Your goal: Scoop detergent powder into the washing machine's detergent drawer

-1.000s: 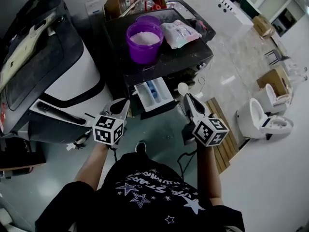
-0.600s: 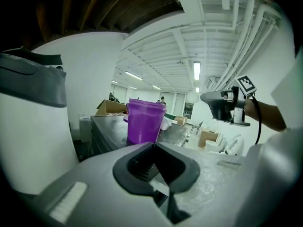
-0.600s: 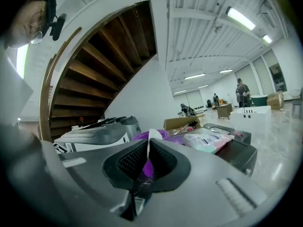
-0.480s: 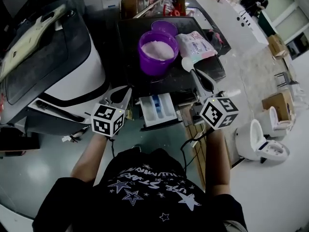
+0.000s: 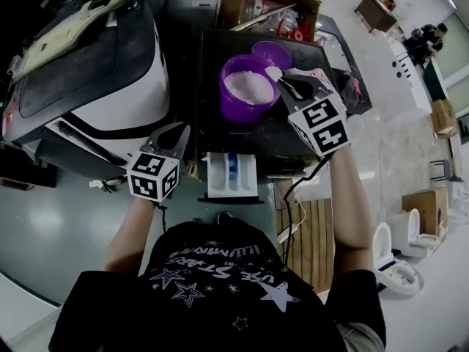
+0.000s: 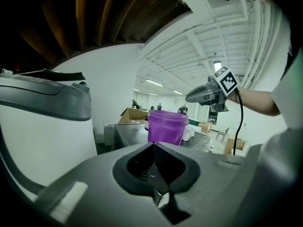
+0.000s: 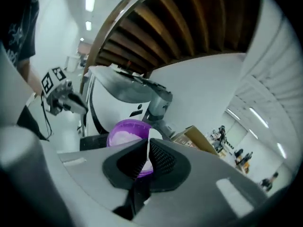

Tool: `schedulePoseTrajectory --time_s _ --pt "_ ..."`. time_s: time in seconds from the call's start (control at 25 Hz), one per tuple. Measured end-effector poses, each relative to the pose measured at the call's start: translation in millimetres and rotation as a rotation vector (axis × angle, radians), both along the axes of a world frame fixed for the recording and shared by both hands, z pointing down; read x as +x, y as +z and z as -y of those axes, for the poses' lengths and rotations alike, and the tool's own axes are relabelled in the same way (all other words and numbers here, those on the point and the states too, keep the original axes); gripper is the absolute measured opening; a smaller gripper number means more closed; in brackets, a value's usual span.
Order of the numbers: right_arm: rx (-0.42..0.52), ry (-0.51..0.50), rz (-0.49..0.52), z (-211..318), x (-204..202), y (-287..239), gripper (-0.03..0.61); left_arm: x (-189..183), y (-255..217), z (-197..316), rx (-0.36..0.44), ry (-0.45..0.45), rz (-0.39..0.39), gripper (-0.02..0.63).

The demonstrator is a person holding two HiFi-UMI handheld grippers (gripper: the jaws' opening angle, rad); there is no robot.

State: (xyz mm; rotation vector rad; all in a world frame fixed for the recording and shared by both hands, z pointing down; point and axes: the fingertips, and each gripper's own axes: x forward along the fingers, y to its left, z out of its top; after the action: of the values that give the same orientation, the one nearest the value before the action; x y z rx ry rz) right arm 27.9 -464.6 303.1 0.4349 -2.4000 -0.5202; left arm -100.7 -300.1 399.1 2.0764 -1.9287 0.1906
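A purple tub point(image 5: 248, 88) of white powder stands on the black washing machine top point(image 5: 242, 134); it also shows in the left gripper view point(image 6: 165, 126) and the right gripper view point(image 7: 124, 134). The detergent drawer point(image 5: 231, 174) juts out open below the front edge. My right gripper point(image 5: 287, 86) is shut on a white spoon point(image 5: 273, 72), whose bowl hangs at the tub's right rim. That spoon's handle point(image 7: 146, 159) runs between the right jaws. Left of the drawer, my left gripper point(image 5: 174, 136) is held shut and empty, its jaws meeting point(image 6: 154, 148).
A purple lid point(image 5: 271, 52) and a white pouch point(image 5: 327, 78) lie beside the tub. A cardboard box point(image 5: 272, 6) sits behind. A large white and black machine point(image 5: 102, 94) stands at the left. A wooden slat mat point(image 5: 304, 226) and a toilet point(image 5: 399, 259) are on the floor at the right.
My right gripper has carried the spoon from beside the drawer up and back to the purple tub's rim. The left gripper has stayed close to the drawer's left side.
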Motion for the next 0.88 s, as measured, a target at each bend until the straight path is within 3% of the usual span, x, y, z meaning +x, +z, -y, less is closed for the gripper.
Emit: schedulePoseTrajectory --time_s 0.28,0.48,0.64,0.88 --pt "0.222 -0.256 -0.381 29.7 -20.6 28.6 0.037 7.6 -7.0 10.8 0.020 -0.086 0.012 0.002" --pt "0.288 -0.433 -0.612 36.6 -33.6 58.8 0.037 7.4 -8.9 10.6 0.024 -0.134 0.022 0.002" --pt "0.322 -0.484 -0.749 46.0 -41.0 78.4 0.037 6.5 -4.6 6.0 0.012 -0.159 0.027 0.002" --pt "0.260 -0.473 -0.852 51.8 -46.3 98.9 0.037 5.9 0.9 -2.2 -0.005 -0.186 0.034 0.002"
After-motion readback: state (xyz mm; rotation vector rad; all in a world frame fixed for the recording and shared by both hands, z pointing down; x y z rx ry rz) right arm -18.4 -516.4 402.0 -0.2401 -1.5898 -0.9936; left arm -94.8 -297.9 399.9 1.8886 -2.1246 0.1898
